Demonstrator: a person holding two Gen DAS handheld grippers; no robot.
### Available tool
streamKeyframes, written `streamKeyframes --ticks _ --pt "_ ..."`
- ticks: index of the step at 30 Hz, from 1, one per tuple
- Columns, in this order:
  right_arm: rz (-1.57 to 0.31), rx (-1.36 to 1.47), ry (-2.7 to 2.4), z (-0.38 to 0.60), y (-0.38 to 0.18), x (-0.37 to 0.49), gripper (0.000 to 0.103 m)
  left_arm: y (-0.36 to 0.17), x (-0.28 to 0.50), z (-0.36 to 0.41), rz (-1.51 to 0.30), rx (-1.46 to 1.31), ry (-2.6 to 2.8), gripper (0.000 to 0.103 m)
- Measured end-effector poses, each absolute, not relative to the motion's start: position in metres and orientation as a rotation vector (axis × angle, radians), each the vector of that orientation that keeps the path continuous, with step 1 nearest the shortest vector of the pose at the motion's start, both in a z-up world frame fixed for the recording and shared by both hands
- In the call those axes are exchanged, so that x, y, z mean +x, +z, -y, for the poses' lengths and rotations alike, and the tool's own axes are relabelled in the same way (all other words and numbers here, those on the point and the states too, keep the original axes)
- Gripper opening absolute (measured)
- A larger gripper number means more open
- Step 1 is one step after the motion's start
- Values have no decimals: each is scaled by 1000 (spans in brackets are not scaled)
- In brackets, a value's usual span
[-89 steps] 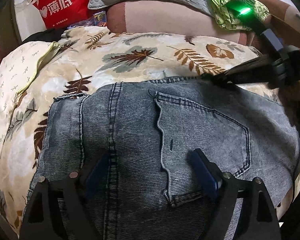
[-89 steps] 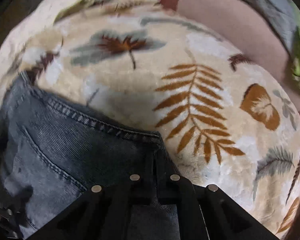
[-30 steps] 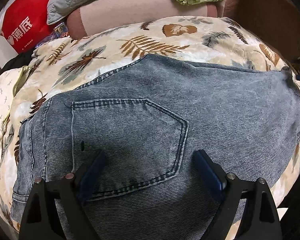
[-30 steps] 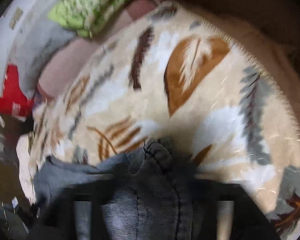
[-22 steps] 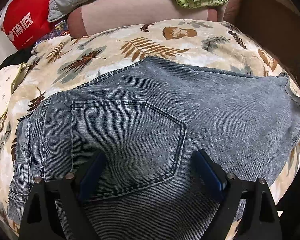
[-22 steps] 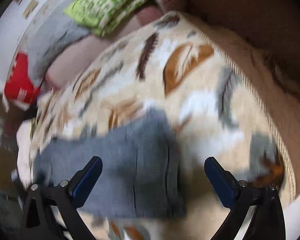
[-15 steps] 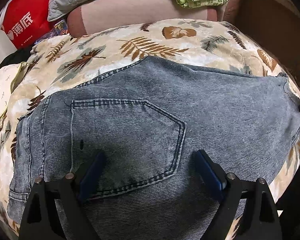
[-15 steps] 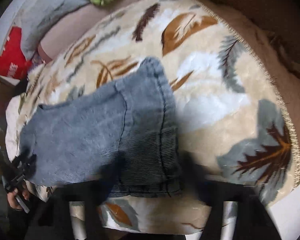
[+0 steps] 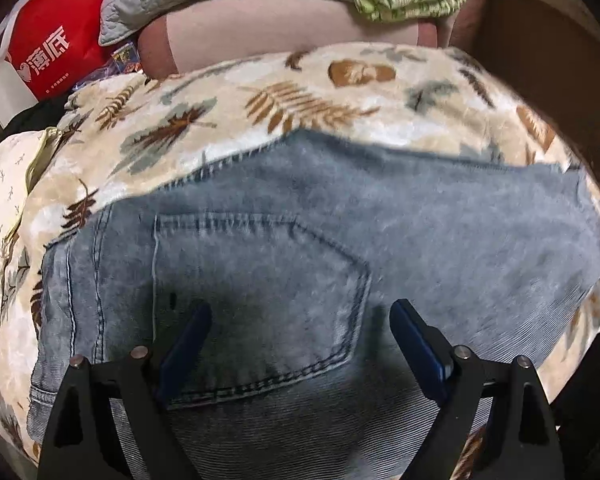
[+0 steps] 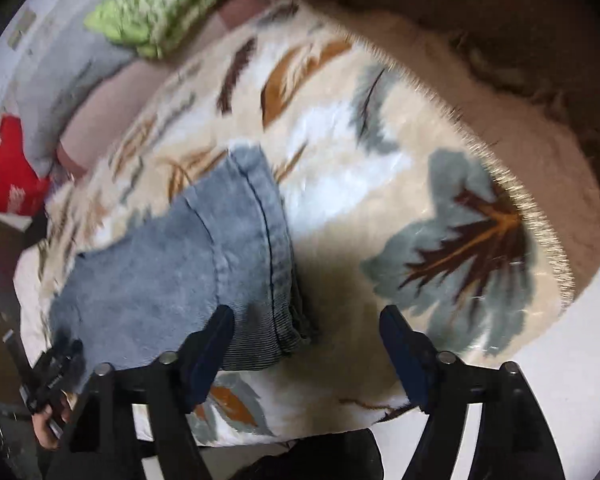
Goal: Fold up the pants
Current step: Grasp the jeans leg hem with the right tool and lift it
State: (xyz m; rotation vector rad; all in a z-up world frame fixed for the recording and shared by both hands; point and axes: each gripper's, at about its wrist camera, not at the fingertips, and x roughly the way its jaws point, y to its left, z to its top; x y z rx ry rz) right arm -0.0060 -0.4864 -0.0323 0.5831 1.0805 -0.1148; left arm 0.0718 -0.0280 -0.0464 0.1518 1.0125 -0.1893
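Pants [image 9: 400, 216] hem near blanket [image 10: 380, 168] edge; left gripper [image 9: 300, 332], right gripper [image 10: 306, 340] both agape.

We see our left gripper [image 9: 300, 336], jaws wide apart, over the back pocket [image 9: 256, 300] of blue denim pants [image 9: 440, 240] lying on a leaf-patterned blanket [image 9: 300, 80]

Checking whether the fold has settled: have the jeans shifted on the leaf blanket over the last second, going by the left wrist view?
No. The jeans lie as before: their top edge sits just below the blanket's orange fern leaf.
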Motion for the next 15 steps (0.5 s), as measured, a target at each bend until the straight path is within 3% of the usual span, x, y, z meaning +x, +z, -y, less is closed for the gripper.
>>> streamKeyframes --ticks 8,15 --pt "-991 1127 2 493 -68 -34 78 -14 78 84 -931 106 -287 91" --pt "-981 1136 -152 481 -94 -16 77 -31 89 129 -990 1 -285 91"
